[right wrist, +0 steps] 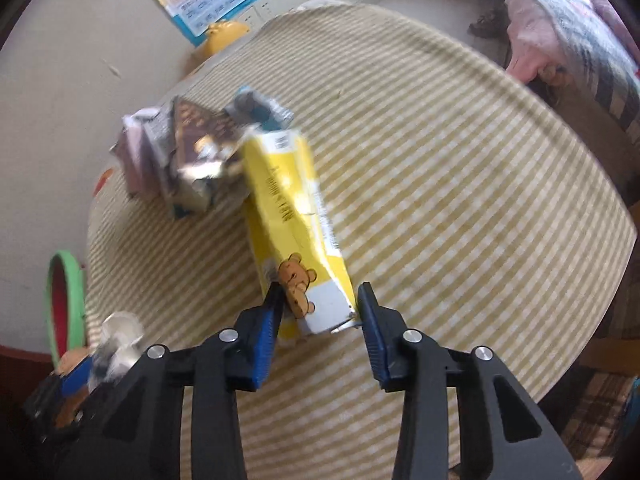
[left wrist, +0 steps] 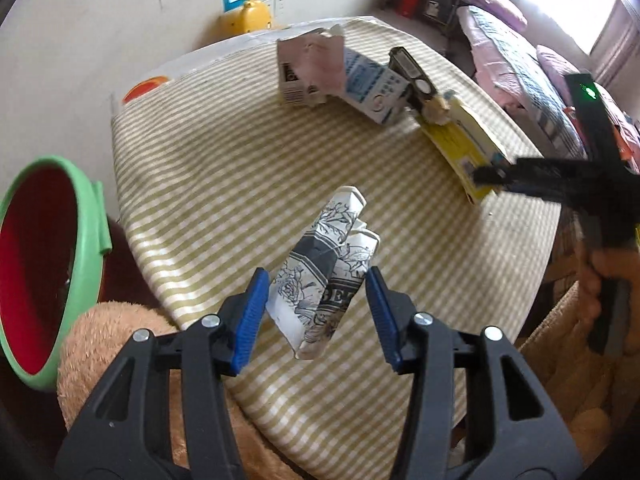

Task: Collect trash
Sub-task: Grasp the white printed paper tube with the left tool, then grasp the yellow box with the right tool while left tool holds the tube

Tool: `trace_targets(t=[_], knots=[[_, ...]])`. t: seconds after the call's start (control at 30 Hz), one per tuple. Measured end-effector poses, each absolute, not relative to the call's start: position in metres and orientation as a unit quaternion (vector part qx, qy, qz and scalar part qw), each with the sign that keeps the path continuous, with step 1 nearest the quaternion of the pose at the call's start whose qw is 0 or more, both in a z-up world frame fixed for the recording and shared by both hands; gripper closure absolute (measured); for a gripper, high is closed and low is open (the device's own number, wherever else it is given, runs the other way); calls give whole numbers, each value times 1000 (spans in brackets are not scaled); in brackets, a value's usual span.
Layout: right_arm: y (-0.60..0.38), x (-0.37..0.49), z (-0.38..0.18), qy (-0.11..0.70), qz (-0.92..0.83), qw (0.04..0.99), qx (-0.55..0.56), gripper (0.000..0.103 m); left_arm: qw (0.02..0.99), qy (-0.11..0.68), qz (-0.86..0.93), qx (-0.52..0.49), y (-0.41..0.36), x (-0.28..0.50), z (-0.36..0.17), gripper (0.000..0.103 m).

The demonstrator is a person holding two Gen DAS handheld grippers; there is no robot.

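A crumpled wrapper printed with black-and-white flowers sits between the blue pads of the left gripper, above the near part of the green-and-white striped tablecloth. The left pad touches its edge and the right pad stands just beside it, so the jaws look closed on the wrapper, which hangs clear of the cloth. To the left, beyond the table's edge, a red bin with a green rim stands tilted toward the camera, with a tan plush thing just below it.

Farther back on the cloth lies a loose pile: a torn pink-and-white box, a blue-and-white carton leaning on it, a dark flat packet, and a long yellow carton running toward the right.

In the right wrist view the right gripper has that yellow carton, with its bear picture, by the near end. The left pad presses its side and the right pad meets its torn corner, so the jaws are clamped on it. The crumpled packets behind it are blurred. At the lower left of this view the left gripper and its wrapper appear only as a smear.
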State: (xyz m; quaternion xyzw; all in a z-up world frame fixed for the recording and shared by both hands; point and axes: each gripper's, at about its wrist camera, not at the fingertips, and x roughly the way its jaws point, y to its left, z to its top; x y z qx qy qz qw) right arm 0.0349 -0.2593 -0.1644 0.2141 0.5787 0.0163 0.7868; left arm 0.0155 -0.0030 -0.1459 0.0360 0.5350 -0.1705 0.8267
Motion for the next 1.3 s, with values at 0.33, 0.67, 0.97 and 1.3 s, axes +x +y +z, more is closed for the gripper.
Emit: trace_targets(t=[0.33,0.67,0.97,1.3], knots=[[-243,4,-157,583,28,778,233,32,825,539,-170,22,2,19,-147,55],[-252,23,-146,540,-13,818,196,21,826,538,-170,20,4,18,-148,55],[-244,57,-160,543,-15,819,186,21,824,540,-171,25,2,18,-149,55],[-240,57,-167,552,16,811,193,66,818,546,-176,48,-8,15,-154,47]])
